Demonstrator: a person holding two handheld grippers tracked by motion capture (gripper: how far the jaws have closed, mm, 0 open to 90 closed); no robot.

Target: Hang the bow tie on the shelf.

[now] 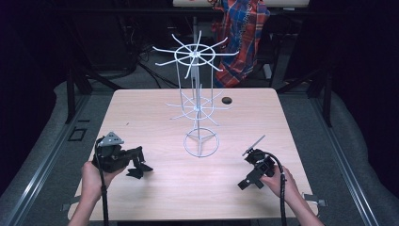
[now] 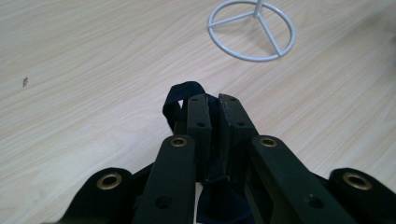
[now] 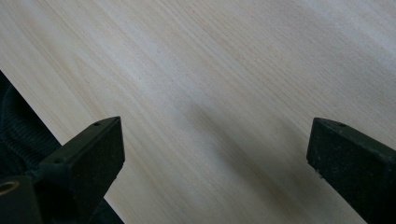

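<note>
A white wire rack [image 1: 195, 56] with hook arms on two levels stands mid-table on a ring base [image 2: 252, 30]. At the table's front left, my left gripper [image 1: 139, 157] is shut on a piece of dark blue fabric [image 2: 180, 95]. The fabric loops out past the jaw tips and hangs below them [image 1: 137, 170], just above the wood. The jaws stand close together with the cloth pinched between them [image 2: 215, 100]. At the front right, my right gripper [image 1: 249, 172] is open over bare wood, with nothing between its fingers [image 3: 217, 140].
The pale wooden table [image 1: 155, 108] has a small dark hole [image 1: 227, 100] behind the rack. A plaid cloth [image 1: 242, 37] hangs beyond the far edge. Grey floor and dark frames surround the table. The table's edge runs close to the right gripper.
</note>
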